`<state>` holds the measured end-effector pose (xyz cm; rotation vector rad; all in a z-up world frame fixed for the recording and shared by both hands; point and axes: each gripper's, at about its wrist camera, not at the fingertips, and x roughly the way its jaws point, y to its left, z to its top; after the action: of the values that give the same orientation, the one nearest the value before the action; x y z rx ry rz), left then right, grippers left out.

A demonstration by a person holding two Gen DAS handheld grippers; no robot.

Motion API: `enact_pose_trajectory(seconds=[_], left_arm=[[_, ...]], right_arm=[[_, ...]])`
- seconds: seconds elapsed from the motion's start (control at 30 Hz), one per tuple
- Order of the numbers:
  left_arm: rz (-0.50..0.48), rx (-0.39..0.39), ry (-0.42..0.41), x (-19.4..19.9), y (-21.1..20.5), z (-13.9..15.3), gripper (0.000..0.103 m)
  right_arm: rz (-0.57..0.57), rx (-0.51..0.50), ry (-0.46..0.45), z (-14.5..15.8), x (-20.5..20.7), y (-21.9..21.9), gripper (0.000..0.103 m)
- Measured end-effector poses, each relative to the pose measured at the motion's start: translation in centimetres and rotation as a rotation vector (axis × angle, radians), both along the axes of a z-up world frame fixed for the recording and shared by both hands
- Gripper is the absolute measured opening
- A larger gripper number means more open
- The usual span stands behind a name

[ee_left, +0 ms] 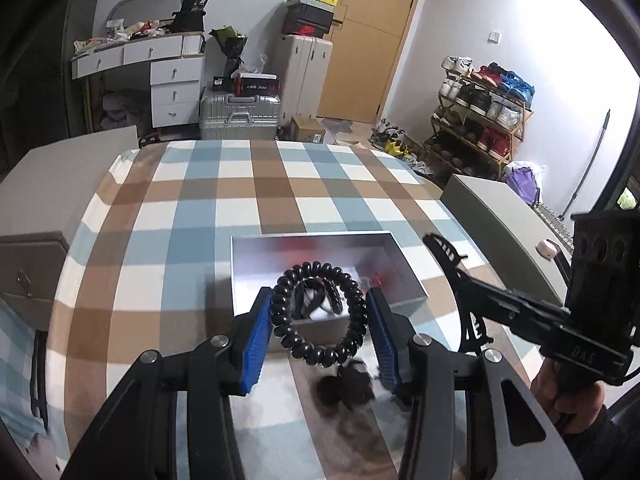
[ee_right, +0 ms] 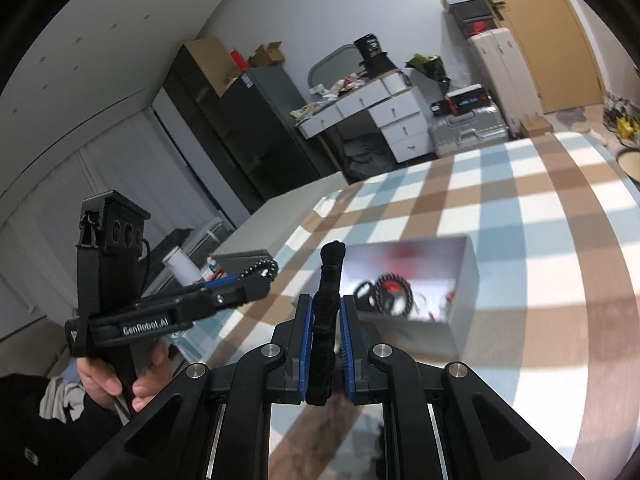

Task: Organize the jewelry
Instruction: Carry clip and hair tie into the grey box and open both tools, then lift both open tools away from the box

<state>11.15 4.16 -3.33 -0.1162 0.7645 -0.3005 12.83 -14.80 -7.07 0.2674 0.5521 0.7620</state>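
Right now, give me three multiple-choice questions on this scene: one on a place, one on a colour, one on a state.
1. Where is the grey box?
A. on the checked cloth
B. on the floor
C. on the shoe rack

2. What colour is the bead bracelet?
A. red
B. black
C. gold

3. How is the right claw?
A. wide open and empty
B. shut on a black fuzzy strip
C. shut on a white cup

Answers:
1 A, the box sits on the checked cloth.
2 B, every bead between the left claw's pads looks black.
3 B, the black fuzzy strip stands pinched between its blue pads.
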Motion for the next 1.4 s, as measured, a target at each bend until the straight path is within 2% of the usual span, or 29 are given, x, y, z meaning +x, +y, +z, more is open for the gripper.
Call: enact_pose_trajectory(seconds=[0.23, 0.6, 1.07, 1.13, 1.2, 1.27, 1.3, 1.4], left_arm=[[-0.005, -0.01, 0.015, 2.3, 0.4, -0.5, 0.041], [-0.022, -0.014, 0.072, 5.2, 0.9, -2.2, 0.041], [-0.081, -0.029, 0.118, 6.6, 0.4, -3.5, 0.041], [-0.11, -0.012, 0.116, 6.6, -0.1, -3.6, 0.045], [-0.116, 0.011, 0.114, 6.5, -0.5, -3.6, 0.059], [-0.115, 0.019, 0.097, 6.3, -0.5, -3.5, 0.071], [-0.111, 0.028, 0.086, 6.0, -0.5, -3.3, 0.075], [-0.085, 0.03, 0.074, 5.7, -0.2, -3.2, 0.075]], right_arm=[[0.03, -0.051, 0.003, 0.7, 3.5, 1.9, 0.013], [0.039, -0.103, 0.037, -0.5, 7.6, 3.5, 0.013], [0.024, -0.187, 0.081, -2.5, 9.1, 4.2, 0.014], [0.022, -0.186, 0.096, -2.9, 9.1, 4.2, 0.015], [-0.002, -0.19, 0.1, -3.0, 9.1, 4.0, 0.017], [-0.023, -0.177, 0.1, -2.9, 9.0, 3.5, 0.028], [-0.034, -0.164, 0.094, -2.7, 8.8, 3.1, 0.03], [-0.057, -0.141, 0.06, -1.7, 7.8, 2.2, 0.031]])
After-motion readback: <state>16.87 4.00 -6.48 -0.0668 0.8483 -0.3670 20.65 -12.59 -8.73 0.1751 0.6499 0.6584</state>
